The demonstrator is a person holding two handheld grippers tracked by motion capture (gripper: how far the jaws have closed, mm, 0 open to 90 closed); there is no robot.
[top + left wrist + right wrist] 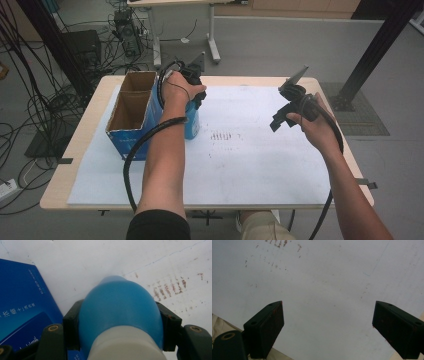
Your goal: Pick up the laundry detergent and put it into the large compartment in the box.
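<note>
Left tongs (pixel 117 322) are clamped tight on a blue bottle (pixel 120 312) beside the blue cardboard box (pixel 131 117), at 9 o'clock on the table (pixel 260 165). Right tongs (pixel 328 327) hang wide open, holding nothing.

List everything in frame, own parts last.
bottle: 1, blue with white cap end, clamped in the left gripper beside the box
box: 1, blue cardboard, open top, two compartments, table's left side
white sheet: 1, white with brown smudges, covers the tabletop
table: 1, light wood
cables: many, black, floor at left
left gripper: 1, black, shut on the bottle
right gripper: 1, black, open, above the sheet, nothing between its jaws
forearms: 2, enter from the bottom edge
</note>
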